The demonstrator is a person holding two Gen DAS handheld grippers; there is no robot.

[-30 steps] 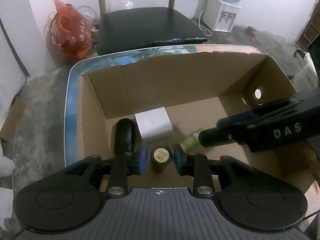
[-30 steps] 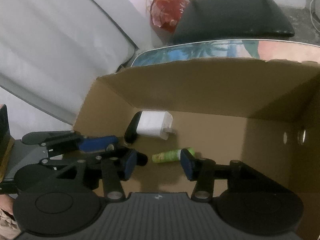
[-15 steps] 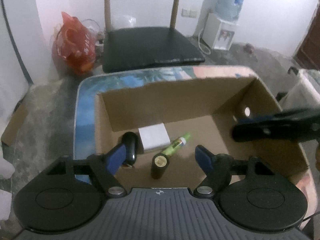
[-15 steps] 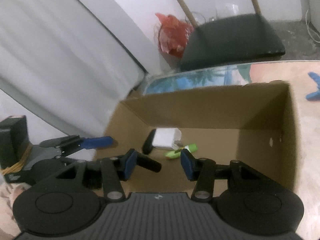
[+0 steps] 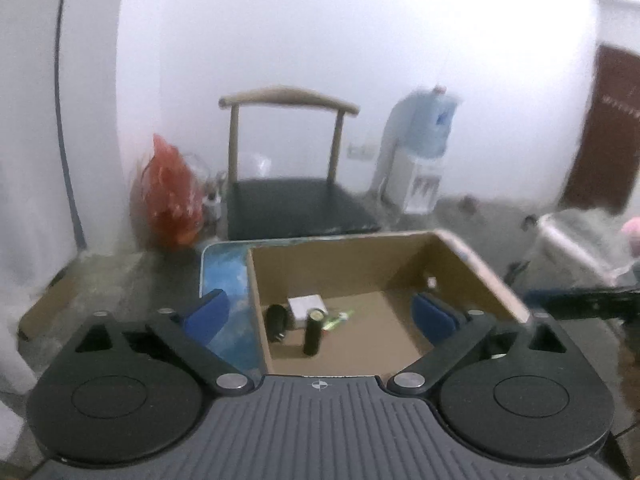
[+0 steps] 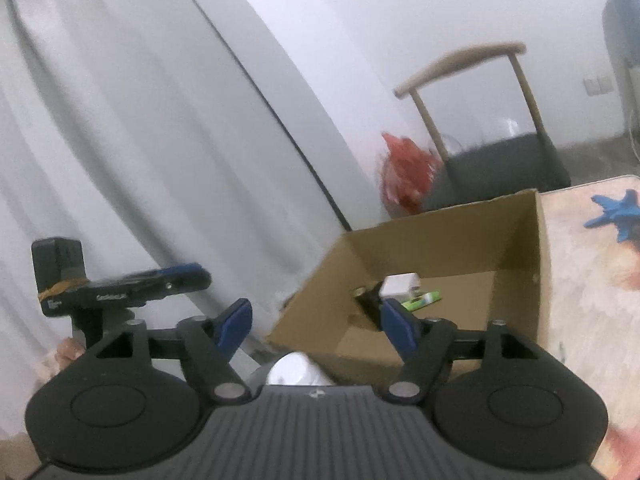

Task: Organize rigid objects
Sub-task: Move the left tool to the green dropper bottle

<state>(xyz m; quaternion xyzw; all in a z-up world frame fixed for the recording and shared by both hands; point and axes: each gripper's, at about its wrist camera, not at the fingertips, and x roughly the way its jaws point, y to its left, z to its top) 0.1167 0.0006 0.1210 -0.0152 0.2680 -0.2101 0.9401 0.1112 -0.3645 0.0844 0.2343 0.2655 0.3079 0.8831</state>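
Observation:
An open cardboard box (image 5: 472, 264) (image 6: 516, 236) stands on the table. Inside lie a black cylinder with a gold end (image 5: 313, 332), a black oblong object (image 5: 276, 320), a white adapter (image 5: 306, 305) (image 6: 400, 282) and a green tube (image 5: 338, 320) (image 6: 424, 300). My left gripper (image 5: 320, 314) is open wide and empty, raised well above and behind the box. My right gripper (image 6: 316, 322) is open and empty, off the box's near left corner. The left gripper's body also shows in the right wrist view (image 6: 120, 284).
A wooden chair with a black seat (image 5: 296, 200) stands behind the table. A red bag (image 5: 172, 208) and a water dispenser (image 5: 420, 152) are on the floor. A blue toy (image 6: 616, 216) lies on the patterned tabletop right of the box. A white curtain (image 6: 120, 140) hangs at left.
My left gripper let go of the black cylinder in the box, opened wide and pulled up and back. My right gripper also drew back out of the box and opened wider.

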